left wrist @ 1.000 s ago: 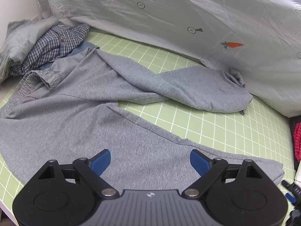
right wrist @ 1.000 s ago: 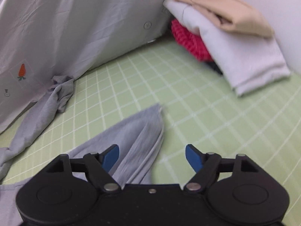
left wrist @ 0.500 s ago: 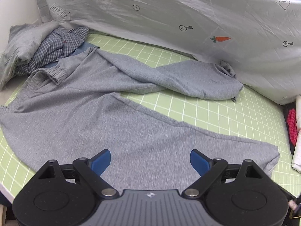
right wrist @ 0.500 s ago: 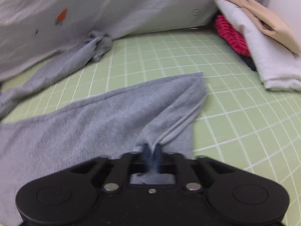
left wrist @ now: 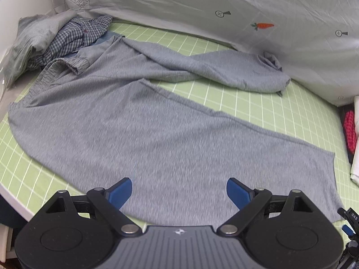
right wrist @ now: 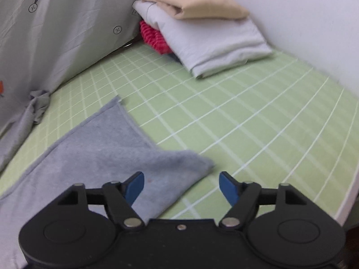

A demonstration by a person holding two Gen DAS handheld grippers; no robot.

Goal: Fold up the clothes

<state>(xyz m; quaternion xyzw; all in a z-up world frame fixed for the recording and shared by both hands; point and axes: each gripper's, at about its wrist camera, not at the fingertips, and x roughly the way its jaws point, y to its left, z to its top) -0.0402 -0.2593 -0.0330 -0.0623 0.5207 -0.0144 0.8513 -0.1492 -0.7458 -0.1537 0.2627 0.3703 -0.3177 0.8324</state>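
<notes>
Grey trousers (left wrist: 170,139) below both open grippers

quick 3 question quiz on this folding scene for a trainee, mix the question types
1. True or false: the right tool is clamped on the grey pants.
2. Which garment tops the folded stack? A) red knit B) beige C) checked shirt
3. Fill in: the checked shirt lies in the pile beside the pants' ____ end.

Key: 1 false, both the right and left tool are open. 2 B, the beige garment. 3 waistband.
</notes>
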